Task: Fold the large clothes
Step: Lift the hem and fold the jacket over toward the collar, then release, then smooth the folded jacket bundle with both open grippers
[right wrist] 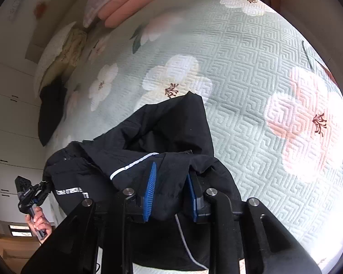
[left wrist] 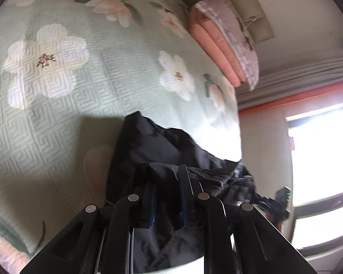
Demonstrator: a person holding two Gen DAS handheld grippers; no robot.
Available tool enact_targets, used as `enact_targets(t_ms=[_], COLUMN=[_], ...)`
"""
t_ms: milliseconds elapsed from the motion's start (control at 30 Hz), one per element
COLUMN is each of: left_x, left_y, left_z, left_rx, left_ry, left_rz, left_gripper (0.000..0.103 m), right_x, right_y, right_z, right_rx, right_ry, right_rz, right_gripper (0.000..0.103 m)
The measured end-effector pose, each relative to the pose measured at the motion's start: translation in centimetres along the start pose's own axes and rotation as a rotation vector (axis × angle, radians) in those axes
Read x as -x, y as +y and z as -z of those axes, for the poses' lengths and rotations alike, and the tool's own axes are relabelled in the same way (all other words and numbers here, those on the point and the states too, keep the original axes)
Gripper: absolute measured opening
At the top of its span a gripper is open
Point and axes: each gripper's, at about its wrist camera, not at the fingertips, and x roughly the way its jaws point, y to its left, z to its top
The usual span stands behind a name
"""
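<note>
Garment: the black jacket (right wrist: 171, 132), with a white stripe and white lettering, hangs bunched between the two grippers above the bed (right wrist: 251, 57); its far end sags toward the quilt, though contact is not clear.
Right gripper (right wrist: 171, 196): fingers narrow, blue pads pinching a thick fold of the jacket.
Left gripper (left wrist: 167, 196): fingers narrow, clamped on dark cloth that drapes over and between them; from the right wrist view this gripper appears at the far left, held in a hand (right wrist: 37, 223).
Step in hand: judged to be lifting and spreading the jacket so that it can be laid flat before any fold.
Doing it well: draw the two grippers apart until the cloth between them is taut, keep both at one height, then lower the hanging end first so it unrolls away over the quilt without creasing.
Grip: both hold bunched layers, so a single edge may need re-taking for a clean fold.
Room on the bed: folded pink bedding (left wrist: 219, 45) lies at the far edge, well apart from the jacket; a second dark cloth (right wrist: 50, 111) lies at the far left edge.
</note>
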Motion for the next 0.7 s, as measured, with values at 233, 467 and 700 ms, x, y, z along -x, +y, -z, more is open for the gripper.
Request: enact_targets(t_ms=[233,467,700], left_x=[4.2,9.6,14.0], left_y=[-2.5,-2.7,-7.0], left_z=[0.7,0.9,2.2], left_rx=[-0.035,0.017,-0.122], left_ry=[0.062,0.000,-0.124], left_rz=[0.009,0.054,-0.148], left_gripper=[0.020,0.034,0.074], right_x=[5.6,3.8,-0.9], right_y=[3.9,11.8,16.3], right_z=[0.5,4.3,8.3], right_rx=[0.169,0.463,0.662], right_ry=[-0.130,-0.139,-0.085], right_rz=[0.130,0.178,0.201], right_gripper=[0.062,0.065,0.065])
